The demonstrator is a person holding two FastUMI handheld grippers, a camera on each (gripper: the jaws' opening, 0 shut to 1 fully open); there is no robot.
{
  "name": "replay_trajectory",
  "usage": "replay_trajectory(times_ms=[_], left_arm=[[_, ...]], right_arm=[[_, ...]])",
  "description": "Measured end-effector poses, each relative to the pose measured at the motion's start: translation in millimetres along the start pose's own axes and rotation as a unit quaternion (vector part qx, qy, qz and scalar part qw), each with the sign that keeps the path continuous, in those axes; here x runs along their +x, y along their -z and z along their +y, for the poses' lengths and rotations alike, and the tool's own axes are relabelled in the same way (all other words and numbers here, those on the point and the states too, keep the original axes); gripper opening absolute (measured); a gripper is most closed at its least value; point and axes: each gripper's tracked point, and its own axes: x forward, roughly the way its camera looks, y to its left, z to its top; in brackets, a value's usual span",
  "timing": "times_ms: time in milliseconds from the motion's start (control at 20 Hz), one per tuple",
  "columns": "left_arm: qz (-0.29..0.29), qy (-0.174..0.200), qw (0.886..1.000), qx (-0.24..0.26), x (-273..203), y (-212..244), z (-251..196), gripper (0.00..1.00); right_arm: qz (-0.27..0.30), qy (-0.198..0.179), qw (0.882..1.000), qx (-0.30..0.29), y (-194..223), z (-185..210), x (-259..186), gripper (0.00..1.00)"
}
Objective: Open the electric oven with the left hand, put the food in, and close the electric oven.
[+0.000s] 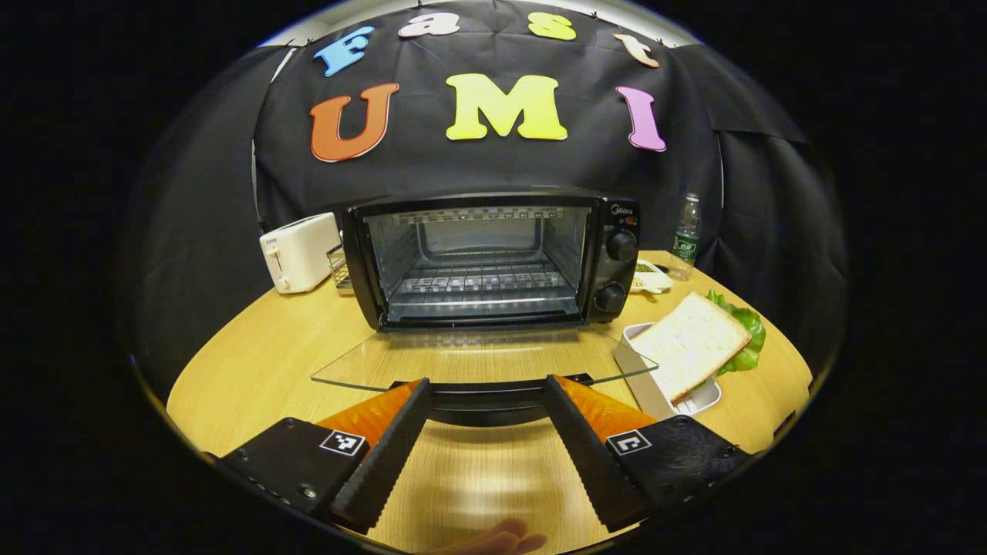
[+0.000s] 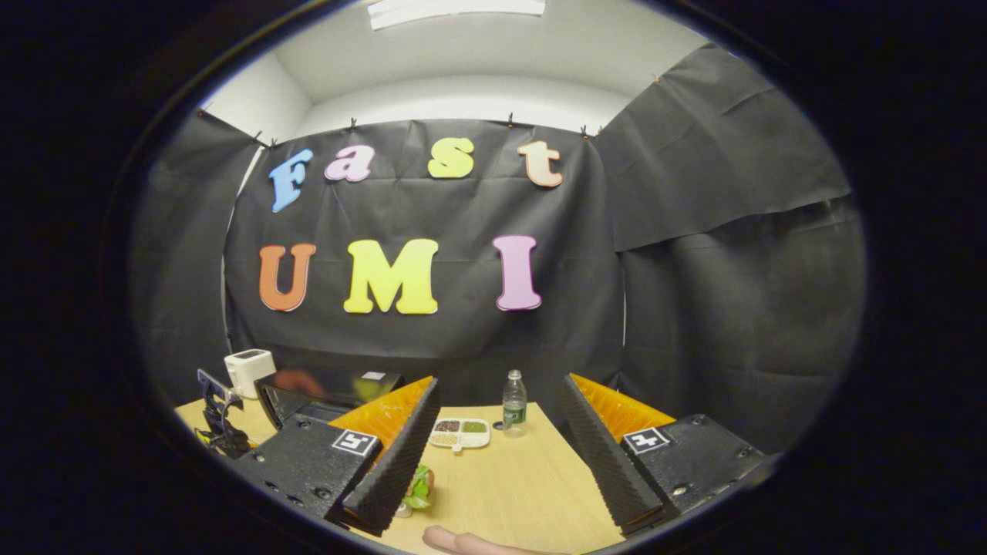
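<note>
Left gripper view: we see the left gripper (image 1: 487, 393) held low and level over the table's (image 1: 254, 362) near edge, released, fingers spread wide with the dark handle (image 1: 486, 391) of the glass door (image 1: 478, 356) lying between the tips; we cannot tell if they touch it. The door lies flat, fully down. Beyond it the electric oven (image 1: 493, 258) stands open toward the table's far edge, rack (image 1: 482, 279) bare. The sandwich (image 1: 694, 343) sits in a white tray (image 1: 644, 381) near the right edge, lettuce partly hidden under the bread. A white toaster (image 1: 299, 250) stands left of the oven, a bottle (image 1: 685, 235) right.

Right gripper view: the right gripper (image 2: 500, 401) is raised, tilted upward, released and empty. Its left finger (image 2: 393, 455) hides most of the sandwich (image 2: 420, 486). The oven (image 2: 324, 393) is cut off behind it. A fingertip (image 2: 463, 542) shows at the bottom, cropped.
</note>
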Motion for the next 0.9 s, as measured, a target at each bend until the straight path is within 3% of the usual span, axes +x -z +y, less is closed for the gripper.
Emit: replay_trajectory(times_ms=[250,550,900], left_arm=[[0.035,0.005,0.999,-0.023,6.3,27.0,0.1,0.96],[0.042,0.006,0.998,-0.043,-2.7,23.8,11.4,0.96],[-0.044,-0.019,0.998,-0.048,-60.0,-46.5,41.5,0.95]], right_arm=[[0.009,-0.001,1.000,-0.005,4.4,6.5,0.3,0.95],[0.021,-0.003,1.000,-0.013,8.4,10.9,8.1,0.95],[0.087,-0.026,0.996,-0.012,38.6,21.2,43.0,0.95]])
